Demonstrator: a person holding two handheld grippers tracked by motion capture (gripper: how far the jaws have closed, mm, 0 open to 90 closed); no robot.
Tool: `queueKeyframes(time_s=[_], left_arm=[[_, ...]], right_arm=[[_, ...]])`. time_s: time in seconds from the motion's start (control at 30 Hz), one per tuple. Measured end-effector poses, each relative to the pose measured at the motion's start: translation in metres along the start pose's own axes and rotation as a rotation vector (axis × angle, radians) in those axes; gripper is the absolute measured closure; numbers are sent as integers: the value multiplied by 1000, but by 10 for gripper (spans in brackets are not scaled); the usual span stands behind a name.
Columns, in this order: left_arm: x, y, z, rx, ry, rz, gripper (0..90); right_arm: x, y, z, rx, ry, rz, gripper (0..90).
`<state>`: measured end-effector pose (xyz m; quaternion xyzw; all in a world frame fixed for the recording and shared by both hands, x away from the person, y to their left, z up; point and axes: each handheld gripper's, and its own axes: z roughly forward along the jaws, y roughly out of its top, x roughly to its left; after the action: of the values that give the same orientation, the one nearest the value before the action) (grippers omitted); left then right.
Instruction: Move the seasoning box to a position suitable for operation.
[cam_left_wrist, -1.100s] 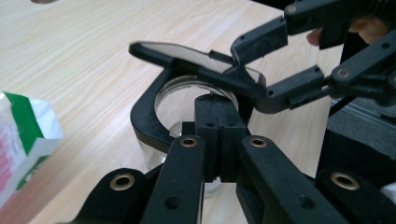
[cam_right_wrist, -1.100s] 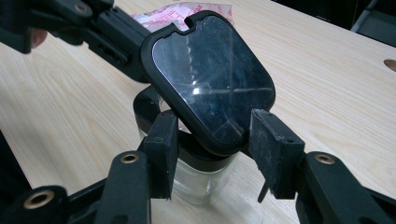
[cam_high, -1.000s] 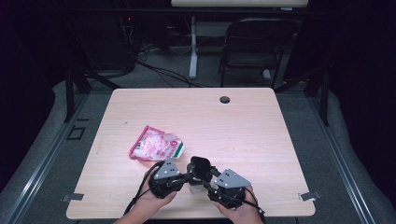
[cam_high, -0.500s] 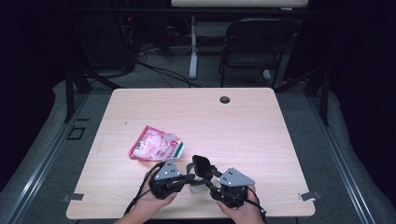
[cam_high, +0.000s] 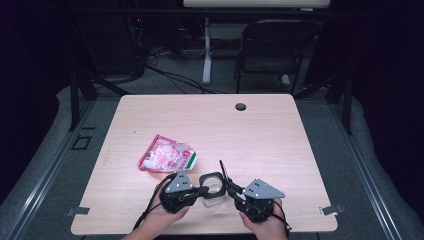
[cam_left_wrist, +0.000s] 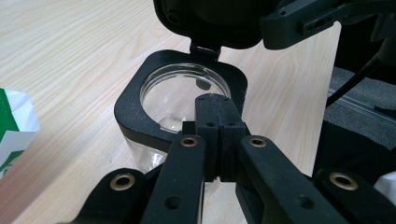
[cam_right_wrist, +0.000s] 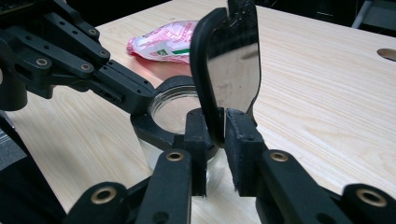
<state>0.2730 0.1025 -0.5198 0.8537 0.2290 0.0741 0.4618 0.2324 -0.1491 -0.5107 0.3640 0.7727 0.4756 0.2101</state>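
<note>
My left gripper (cam_left_wrist: 214, 122) clamps the clear jar's black rim (cam_left_wrist: 135, 100) while my right gripper (cam_right_wrist: 218, 126) pinches its upright hinged lid (cam_right_wrist: 229, 65).

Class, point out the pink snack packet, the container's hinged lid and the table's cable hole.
pink snack packet (cam_high: 166, 154), high view, middle.
hinged lid (cam_right_wrist: 232, 70), right gripper view, shiny inner face.
cable hole (cam_high: 241, 106), high view, centre.

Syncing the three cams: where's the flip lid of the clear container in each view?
High view: lid stands upright low centre, between the two grippers.
Left gripper view: lid at top centre, hinged behind the container's black rim.
Right gripper view: lid centre, upright, pinched by the right gripper.
Shared landmark: container's black rim.
</note>
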Motion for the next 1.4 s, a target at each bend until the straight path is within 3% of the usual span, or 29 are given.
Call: queueKeyframes(time_s=[0.43, 0.57, 0.6, 0.97, 1.1, 1.4], left_arm=[[-1, -1, 0, -9, 3, 0, 900], [-1, -1, 0, -7, 1, -2, 900], [-1, -1, 0, -7, 1, -2, 900], [-1, -2, 0, -12, 8, -2, 900], [-1, -1, 0, -12, 2, -5, 890], [10, -3, -10, -26, 49, -34, 884]], right_arm=[[-10, -2, -8, 12, 7, 71, 833], [-11, -2, -9, 19, 15, 71, 820], [-11, -3, -7, 23, 23, 75, 761], [-6, -5, 10, 43, -13, 77, 709], [-6, -5, 13, 47, -21, 74, 710], [-8, -5, 17, 47, -17, 85, 767]])
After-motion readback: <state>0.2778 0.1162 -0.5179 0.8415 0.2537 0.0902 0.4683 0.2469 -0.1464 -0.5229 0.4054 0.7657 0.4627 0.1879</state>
